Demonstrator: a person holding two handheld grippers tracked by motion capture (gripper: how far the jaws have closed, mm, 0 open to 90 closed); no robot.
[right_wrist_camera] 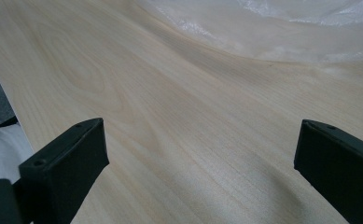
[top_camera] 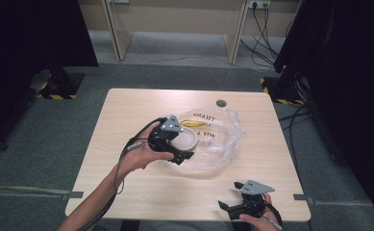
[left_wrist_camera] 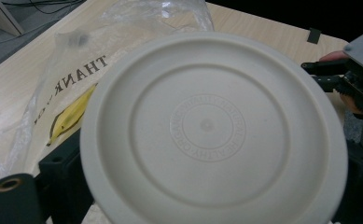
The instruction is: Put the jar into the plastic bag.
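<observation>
Left gripper [top_camera: 182, 144] is clamping a round cream plastic lid [left_wrist_camera: 214, 128], jaws pressing on its rim from both sides, holding it over the clear plastic bag [top_camera: 223, 139] lying mid-table. In the left gripper view the lid is facing the camera, embossed ring text at its centre, bag with "THANK" print and a yellow graphic [left_wrist_camera: 72, 114] sitting behind it. Right gripper [top_camera: 230, 208] is resting near the front right edge of the wooden table [top_camera: 127, 110], well apart from the bag, jaws spread wide with nothing between them. Right gripper view is showing bare wood grain and the bag's edge [right_wrist_camera: 282, 28] farther off.
</observation>
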